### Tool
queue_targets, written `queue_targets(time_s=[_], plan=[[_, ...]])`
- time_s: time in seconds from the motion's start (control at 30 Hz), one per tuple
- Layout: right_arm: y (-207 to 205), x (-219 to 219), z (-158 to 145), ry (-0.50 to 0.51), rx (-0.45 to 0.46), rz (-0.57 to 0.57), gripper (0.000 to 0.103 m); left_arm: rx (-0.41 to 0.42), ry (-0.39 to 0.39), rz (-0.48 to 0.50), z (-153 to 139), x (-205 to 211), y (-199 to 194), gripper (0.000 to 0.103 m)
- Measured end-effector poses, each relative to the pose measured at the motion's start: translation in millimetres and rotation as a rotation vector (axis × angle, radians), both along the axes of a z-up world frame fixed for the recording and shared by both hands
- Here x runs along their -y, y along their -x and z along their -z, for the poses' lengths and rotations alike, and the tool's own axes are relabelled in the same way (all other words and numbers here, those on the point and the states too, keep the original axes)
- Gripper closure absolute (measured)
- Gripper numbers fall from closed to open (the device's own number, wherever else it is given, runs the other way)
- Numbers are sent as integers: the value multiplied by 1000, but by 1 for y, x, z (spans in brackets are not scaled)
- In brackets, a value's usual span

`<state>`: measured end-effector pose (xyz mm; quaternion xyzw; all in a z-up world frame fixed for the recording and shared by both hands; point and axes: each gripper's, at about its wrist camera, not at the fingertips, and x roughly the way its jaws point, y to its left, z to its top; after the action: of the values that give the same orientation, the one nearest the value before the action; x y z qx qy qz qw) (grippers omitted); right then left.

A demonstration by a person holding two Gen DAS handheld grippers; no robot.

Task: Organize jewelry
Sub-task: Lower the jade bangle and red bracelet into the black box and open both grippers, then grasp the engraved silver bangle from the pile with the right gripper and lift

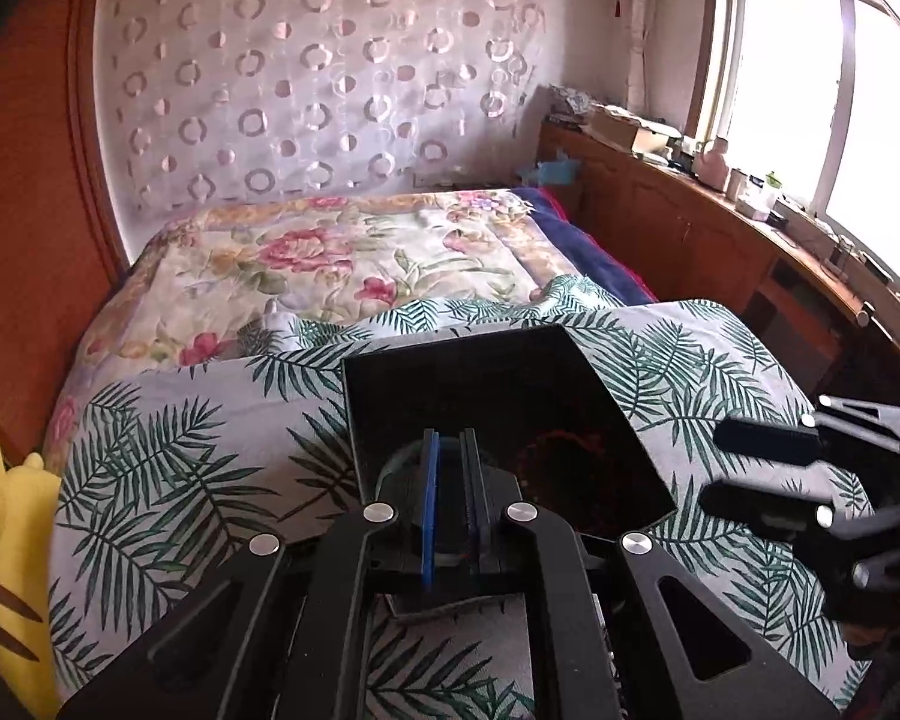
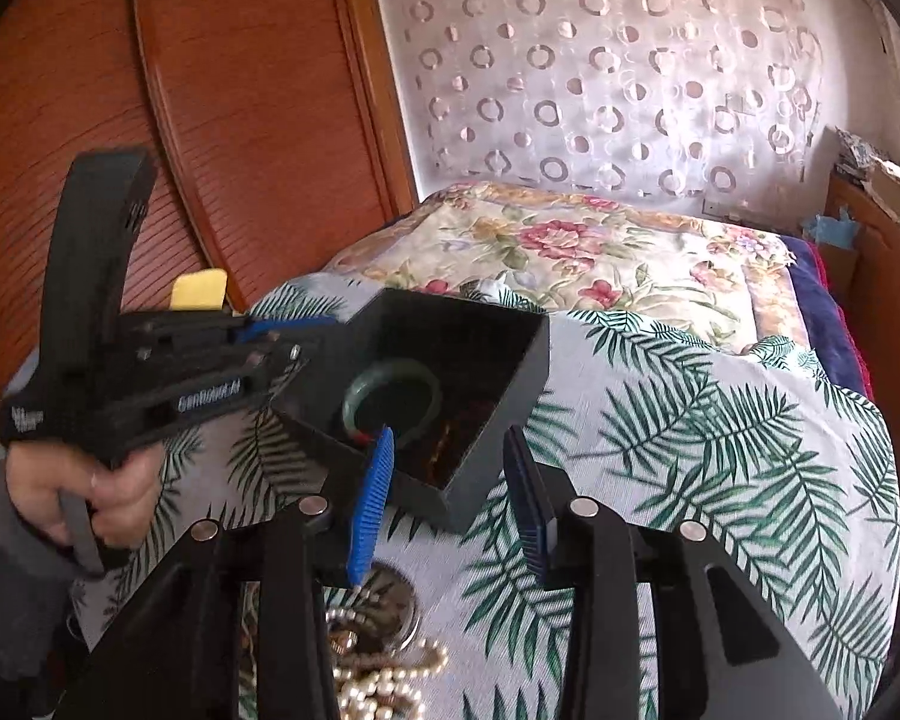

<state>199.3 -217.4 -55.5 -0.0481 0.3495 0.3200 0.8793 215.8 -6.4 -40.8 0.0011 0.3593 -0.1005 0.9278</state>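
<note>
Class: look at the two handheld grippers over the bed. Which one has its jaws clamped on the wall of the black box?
The left gripper: its jaws are shut on the near wall of the black box. The right gripper differs, its blue pads standing apart and holding nothing.

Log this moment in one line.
left gripper: shut on green bangle, inside black box | right gripper: open, empty, near box corner | beads: outside box
</note>
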Motion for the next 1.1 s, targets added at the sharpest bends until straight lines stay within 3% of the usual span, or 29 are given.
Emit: queue_targets(time_s=[0.07, 0.1, 0.13, 0.17, 0.23, 0.27, 0.33, 0.43, 0.6, 1.1], plan=[[9, 0, 2, 2, -1, -17, 62, 16, -2, 4, -3, -1, 8, 95], [12, 1, 3, 2, -4, -24, 62, 24, -1, 7, -4, -2, 11, 88], [17, 1, 4, 2, -7, -30, 62, 38, -1, 6, -5, -3, 17, 72], [22, 2, 7, 4, -13, -38, 62, 50, -2, 5, -6, -4, 23, 64], [30, 1, 12, 15, -16, -55, 50, 70, -4, 8, -7, -5, 34, 51], [33, 0, 15, 24, -17, -62, 48, 77, -4, 10, -7, -5, 40, 45], [37, -2, 21, 38, -22, -69, 48, 104, -12, 7, -7, -5, 51, 23], [43, -4, 30, 45, -46, -84, 47, 147, -14, 15, -6, -6, 68, 13], [50, -9, 41, 49, -73, -110, 36, 170, 3, 16, 0, -6, 92, 8], [41, -24, 59, 83, -151, -130, 36, 124, 41, 14, 26, -23, 138, 8]])
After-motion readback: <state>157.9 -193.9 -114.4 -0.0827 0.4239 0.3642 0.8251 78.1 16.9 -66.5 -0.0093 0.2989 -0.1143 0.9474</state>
